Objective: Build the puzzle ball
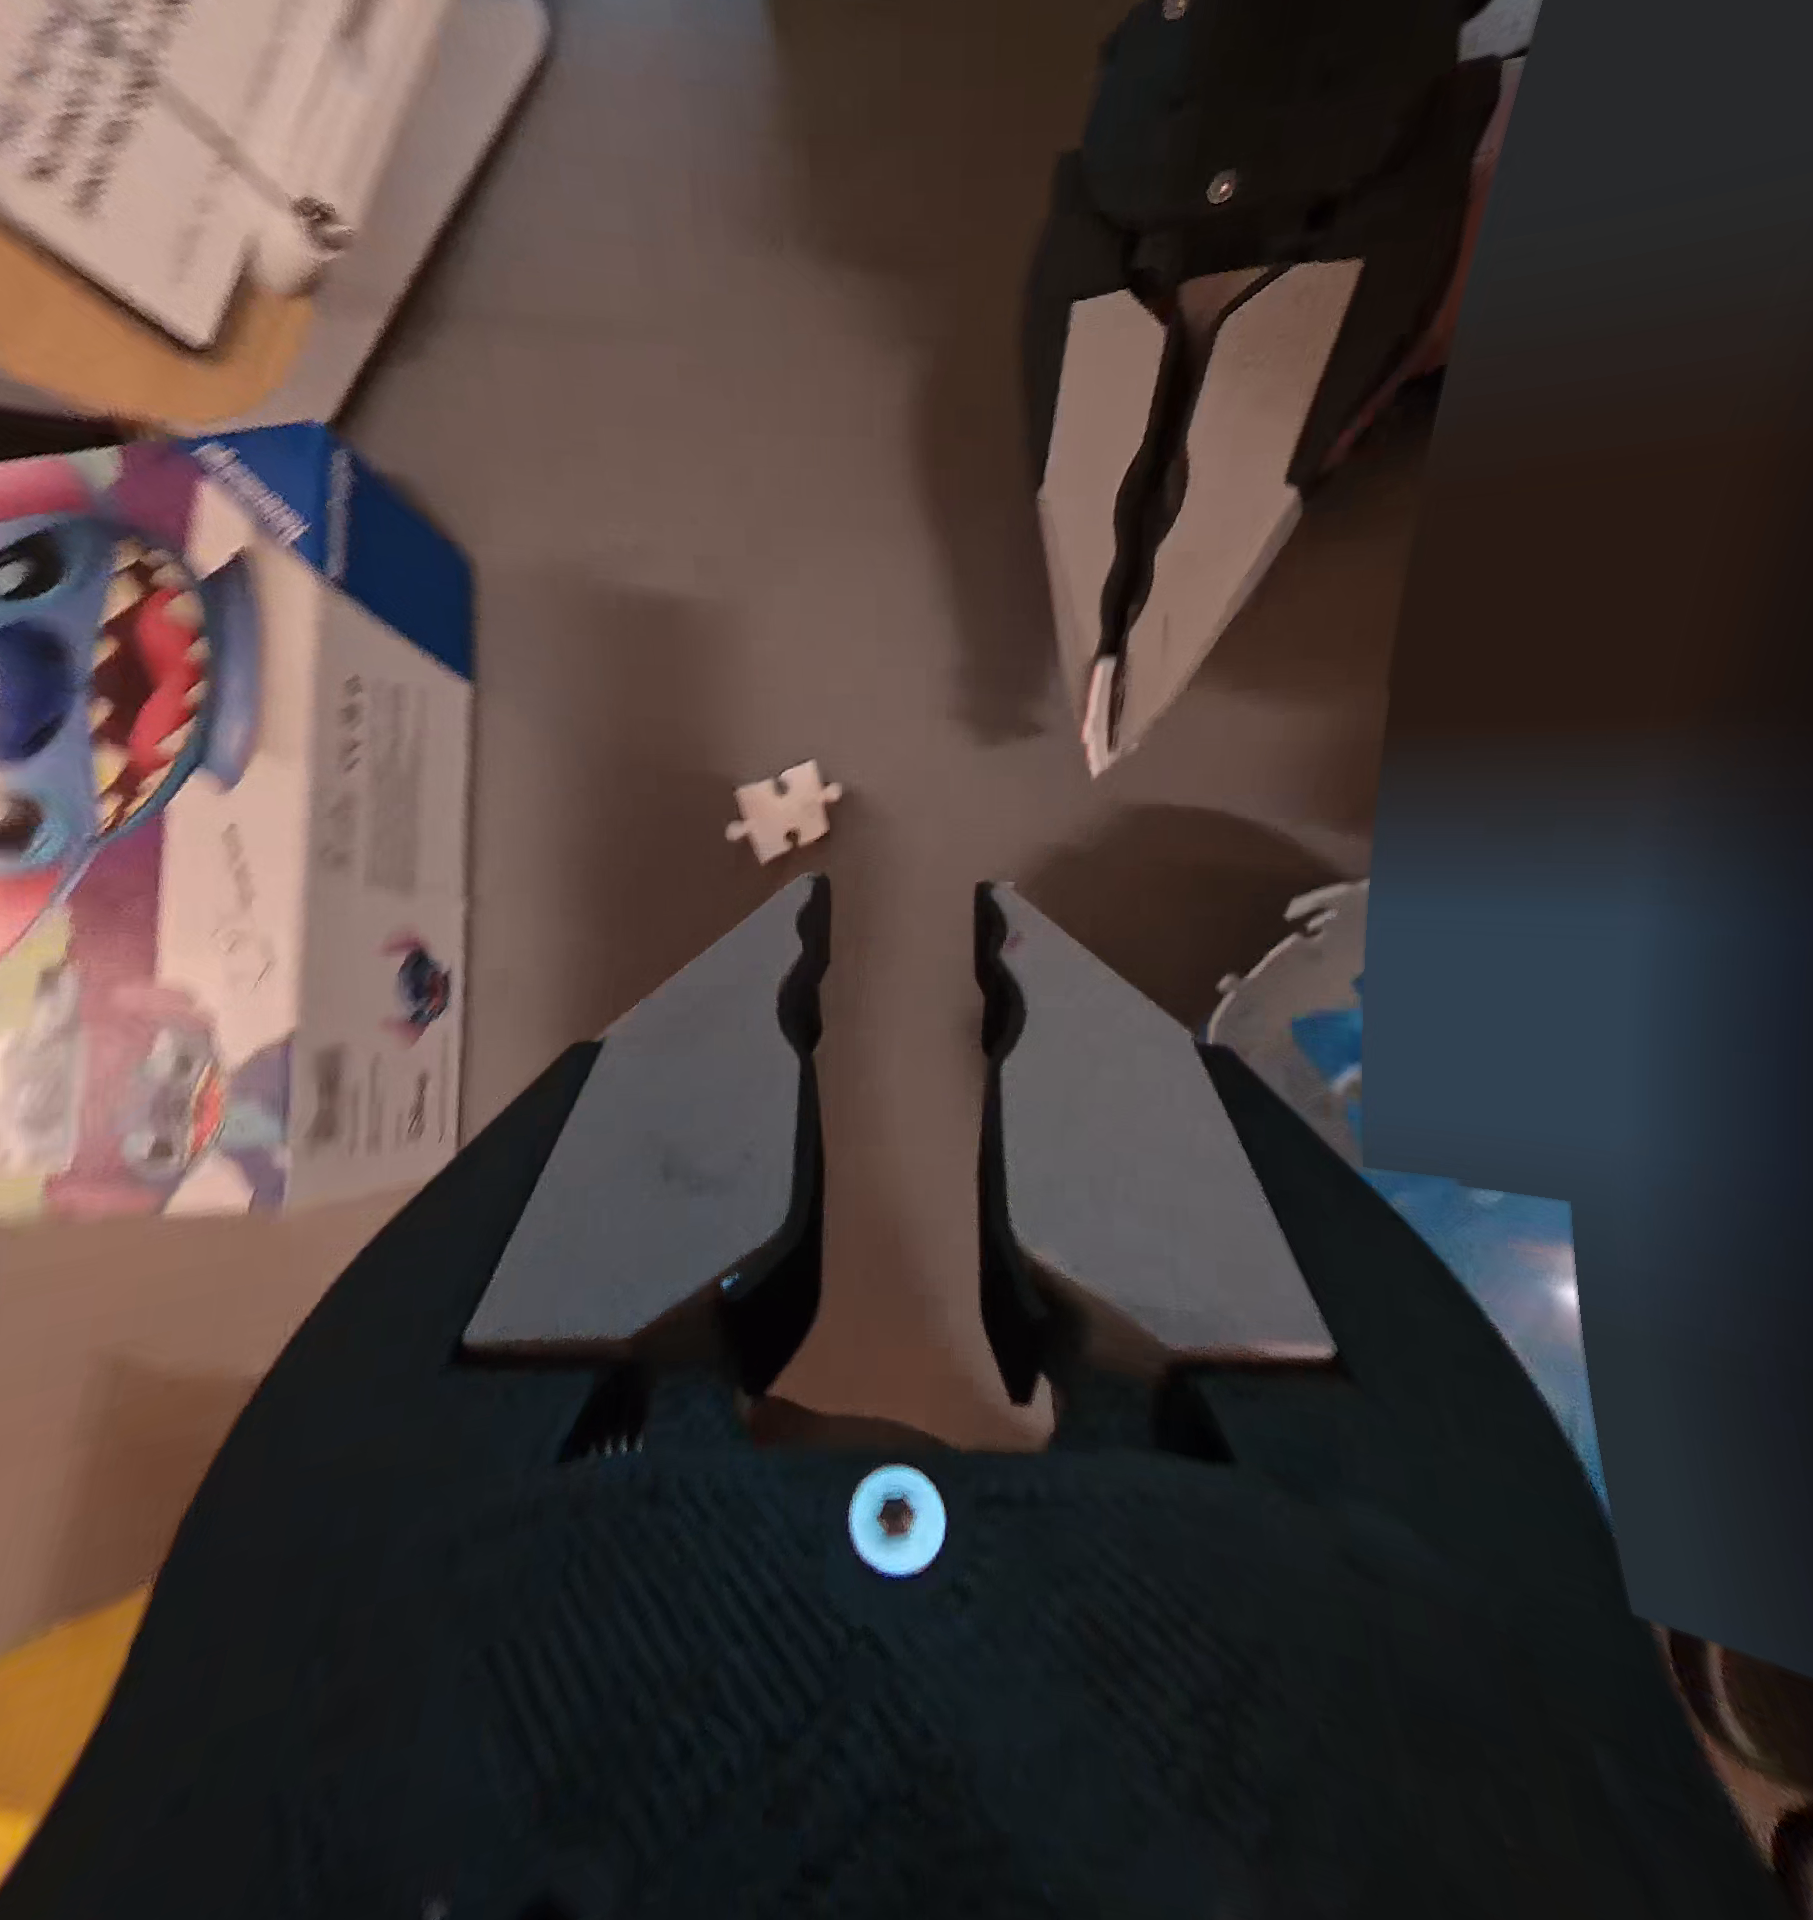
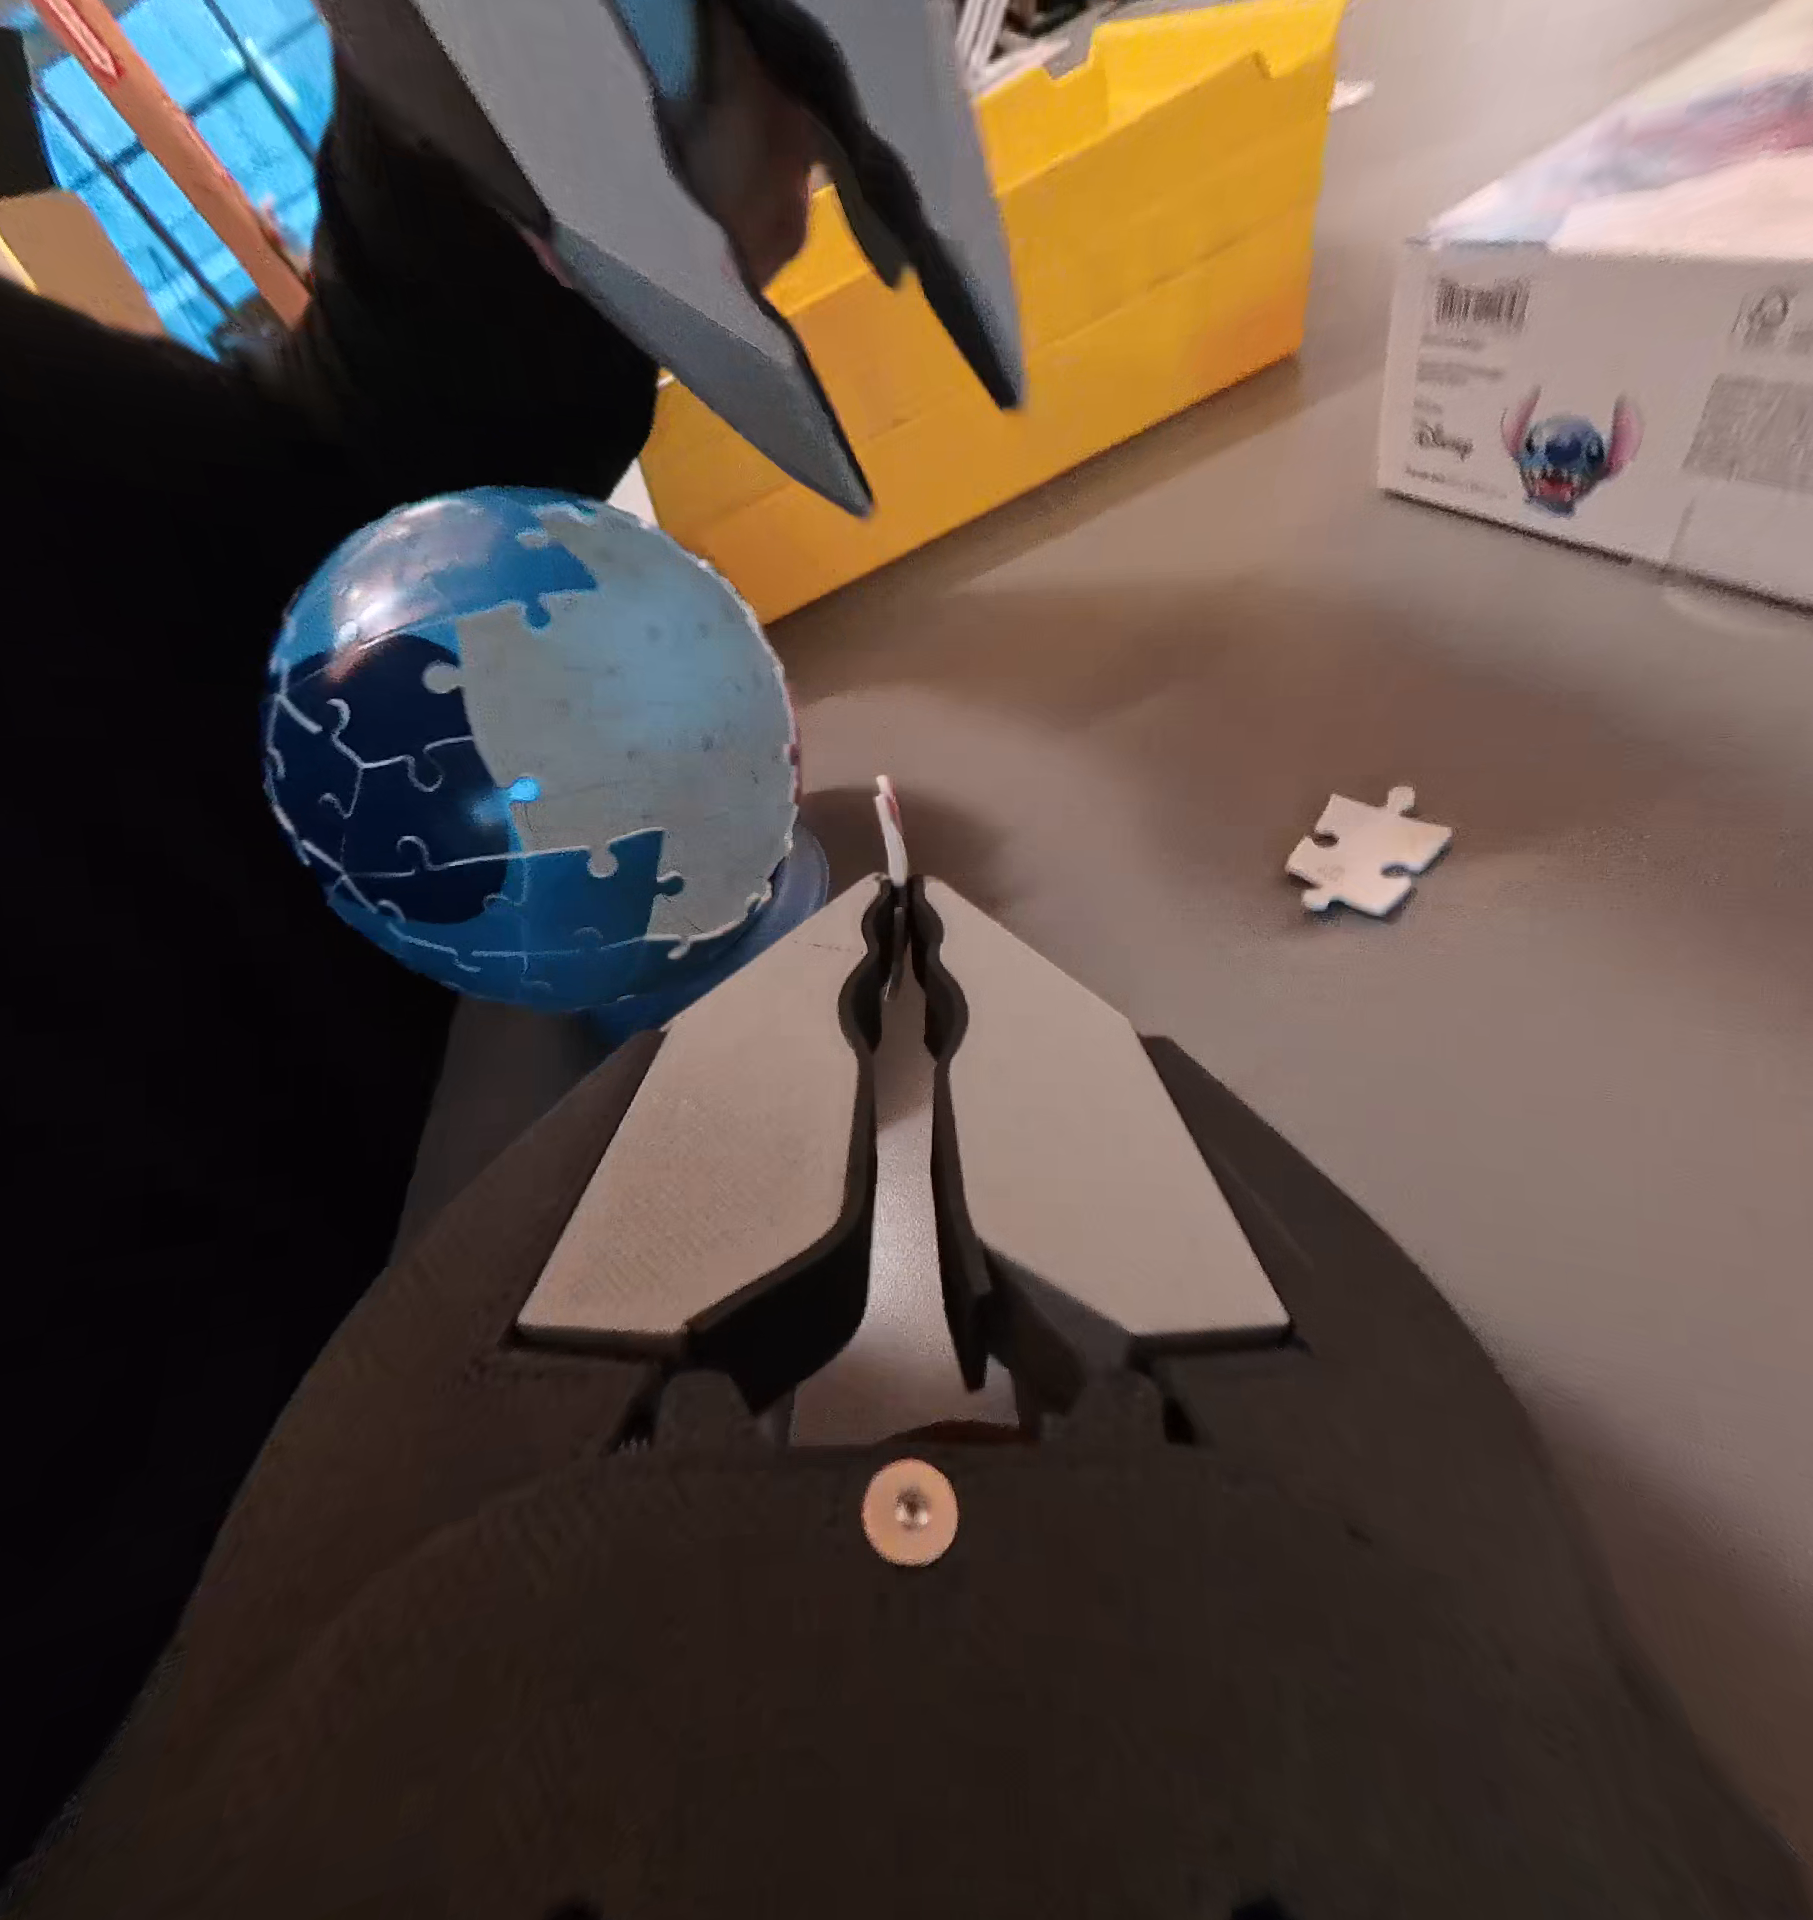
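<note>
The puzzle ball (image 2: 528, 748) stands on a blue stand (image 2: 793, 883); it has blue pieces on its left and bottom and a large pale grey area on the side facing me. Its edge also shows in the left wrist view (image 1: 1297, 997). My right gripper (image 2: 904, 883) is shut on a thin white puzzle piece (image 2: 889, 831), held edge-on just right of the ball. It also shows in the left wrist view (image 1: 1104, 717). My left gripper (image 1: 902, 894) is open and empty, above a loose pale piece (image 1: 786, 821) on the table. That piece also shows in the right wrist view (image 2: 1369, 852).
The puzzle box (image 1: 206, 810) lies at the left and also shows in the right wrist view (image 2: 1660, 395). A yellow bin (image 2: 985, 312) stands behind the ball. Papers on a board (image 1: 206, 135) lie at the far left. A dark sleeve (image 2: 154, 935) is beside the ball. Across from one pair of fingers to the other is roughly 8 cm.
</note>
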{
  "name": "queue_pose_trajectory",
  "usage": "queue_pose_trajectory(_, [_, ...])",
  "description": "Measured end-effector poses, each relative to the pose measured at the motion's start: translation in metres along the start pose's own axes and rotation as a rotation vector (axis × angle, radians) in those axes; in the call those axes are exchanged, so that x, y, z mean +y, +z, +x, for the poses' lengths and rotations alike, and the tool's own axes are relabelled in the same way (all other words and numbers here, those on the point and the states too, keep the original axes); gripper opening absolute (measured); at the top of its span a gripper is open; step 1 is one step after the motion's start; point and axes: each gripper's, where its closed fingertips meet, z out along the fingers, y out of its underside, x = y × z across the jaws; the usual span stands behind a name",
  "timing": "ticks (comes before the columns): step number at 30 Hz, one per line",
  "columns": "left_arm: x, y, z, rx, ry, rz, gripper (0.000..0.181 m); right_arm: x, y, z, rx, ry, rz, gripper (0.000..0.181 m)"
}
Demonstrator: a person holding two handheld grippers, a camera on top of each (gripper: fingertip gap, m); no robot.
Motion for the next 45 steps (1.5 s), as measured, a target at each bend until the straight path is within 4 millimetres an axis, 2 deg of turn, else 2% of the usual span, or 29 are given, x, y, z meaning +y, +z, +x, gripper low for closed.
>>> queue_pose_trajectory(3, [0.019,-0.027,-0.012,-0.095,-0.093,0.062,0.027,-0.004,0.003,0.004,-0.056,0.075,0.007,0.0])
queue_pose_trajectory(6, [0.037,-0.056,-0.017,-0.141,-0.197,0.117,0.029,0.001,0.011,0.008,-0.083,0.087,-0.069,0.0])
queue_pose_trajectory(9, [0.044,-0.075,0.002,-0.069,-0.275,0.193,0.035,0.008,0.02,0.005,-0.11,0.055,-0.149,0.0])
queue_pose_trajectory(12, [0.052,-0.076,0.025,-0.004,-0.306,0.225,0.049,0.019,0.028,-0.006,-0.19,0.005,-0.273,0.0])
queue_pose_trajectory(16, [0.071,-0.069,0.045,0.059,-0.357,0.206,0.063,0.031,0.037,-0.009,-0.278,-0.034,-0.467,0.0])
queue_pose_trajectory(22, [0.088,-0.07,0.056,0.118,-0.446,0.275,0.069,0.033,0.045,-0.019,-0.447,0.018,-0.716,0.0])
queue_pose_trajectory(26, [0.096,-0.072,0.061,0.148,-0.451,0.297,0.077,0.033,0.049,-0.024,-0.472,0.024,-0.784,0.0])
queue_pose_trajectory(30, [0.092,-0.077,0.063,0.14,-0.4,0.367,0.077,0.035,0.048,-0.027,-0.476,-0.011,-0.777,0.0])
queue_pose_trajectory(33, [0.088,-0.082,0.062,0.078,-0.353,0.388,0.074,0.03,0.044,-0.026,-0.462,0.019,-0.702,0.0])
queue_pose_trajectory(35, [0.087,-0.085,0.055,0.031,-0.366,0.382,0.073,0.021,0.041,-0.021,-0.444,0.065,-0.616,0.0])
queue_pose_trajectory(39, [0.072,-0.095,0.048,0.031,-0.417,0.417,0.07,-0.005,0.04,-0.013,-0.431,0.203,-0.379,0.0])
queue_pose_trajectory(45, [0.057,-0.094,0.047,0.003,-0.368,0.387,0.064,0.0,0.042,-0.014,-0.404,0.411,-0.241,0.0])
